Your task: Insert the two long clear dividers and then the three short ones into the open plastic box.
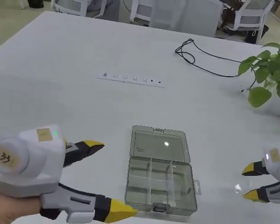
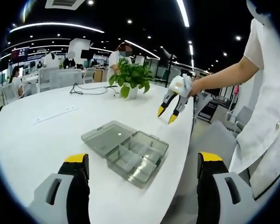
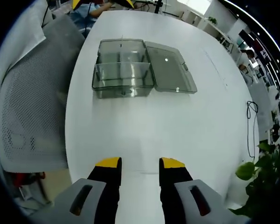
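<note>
A: Where does the open plastic box [image 1: 129, 185] sit, and how full is it?

B: Near the front edge of the white table [image 1: 74, 51], between the 2 grippers, with its lid [image 1: 159, 145] laid flat on the far side. Clear dividers [image 1: 151, 175] already cross the tray and split it into compartments. I judge the inserting largely or wholly done, though I cannot count whether all 5 are seated.

A: And the tools?

B: The left gripper [image 1: 113, 179] hovers near-left of the box, jaws spread wide and empty. The right gripper [image 1: 246, 184] hangs off to the right, well apart from the box, jaws parted with nothing between them.

A: What lies further out?

B: A white power strip [image 1: 130, 78] lies beyond the lid, mid-table. A black cable [image 1: 192, 55] loops farther right, and a potted plant [image 1: 270, 70] stands at the far right. Office chairs [image 1: 252, 16] line the far edge, in an open office with ceiling lights.
</note>
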A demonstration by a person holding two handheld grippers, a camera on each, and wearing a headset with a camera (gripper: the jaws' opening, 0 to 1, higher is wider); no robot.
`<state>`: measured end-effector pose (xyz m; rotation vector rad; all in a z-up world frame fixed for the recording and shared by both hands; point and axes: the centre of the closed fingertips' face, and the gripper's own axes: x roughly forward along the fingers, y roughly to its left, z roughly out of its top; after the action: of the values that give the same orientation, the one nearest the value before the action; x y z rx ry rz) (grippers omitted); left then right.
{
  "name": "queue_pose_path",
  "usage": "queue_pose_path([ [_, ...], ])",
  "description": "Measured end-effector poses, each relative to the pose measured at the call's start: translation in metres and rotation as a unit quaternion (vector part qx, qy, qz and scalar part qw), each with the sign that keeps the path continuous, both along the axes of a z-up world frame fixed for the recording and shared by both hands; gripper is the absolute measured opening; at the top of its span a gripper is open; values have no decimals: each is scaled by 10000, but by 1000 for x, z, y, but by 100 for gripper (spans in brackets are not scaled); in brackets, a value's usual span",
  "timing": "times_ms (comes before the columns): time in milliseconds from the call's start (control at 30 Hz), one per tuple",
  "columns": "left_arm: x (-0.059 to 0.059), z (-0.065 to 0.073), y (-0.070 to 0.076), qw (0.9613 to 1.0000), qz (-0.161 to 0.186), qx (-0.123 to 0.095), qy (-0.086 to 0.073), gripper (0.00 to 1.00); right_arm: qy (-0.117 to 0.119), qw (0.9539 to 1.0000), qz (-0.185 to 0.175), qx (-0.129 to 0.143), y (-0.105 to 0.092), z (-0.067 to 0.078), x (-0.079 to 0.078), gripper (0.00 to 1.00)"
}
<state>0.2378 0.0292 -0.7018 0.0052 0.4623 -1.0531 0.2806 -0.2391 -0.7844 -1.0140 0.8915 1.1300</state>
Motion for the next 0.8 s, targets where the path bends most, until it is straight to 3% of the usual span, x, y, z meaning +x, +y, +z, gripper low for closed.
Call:
queue_pose_path([
  [267, 3, 11, -13, 9997, 43, -206, 114, 96, -282, 9993, 115, 223, 31, 32, -4, 33],
  [433, 4, 20, -25, 9982, 128, -406, 415, 91, -447, 9982, 185, 349, 53, 50, -9, 33],
  [567, 4, 28, -34, 9944, 203, -684, 784, 86, -521, 9973, 245, 459, 71, 63, -15, 33],
  [600, 3, 29, -36, 9925, 241, -731, 953, 84, -544, 9970, 264, 477, 75, 67, -17, 33],
  [733, 5, 38, -42, 9898, 258, -939, 1044, 77, -607, 9962, 275, 560, 91, 79, -23, 33],
  [800, 3, 41, -47, 9862, 265, -1058, 1247, 73, -655, 9956, 291, 610, 100, 86, -26, 33],
])
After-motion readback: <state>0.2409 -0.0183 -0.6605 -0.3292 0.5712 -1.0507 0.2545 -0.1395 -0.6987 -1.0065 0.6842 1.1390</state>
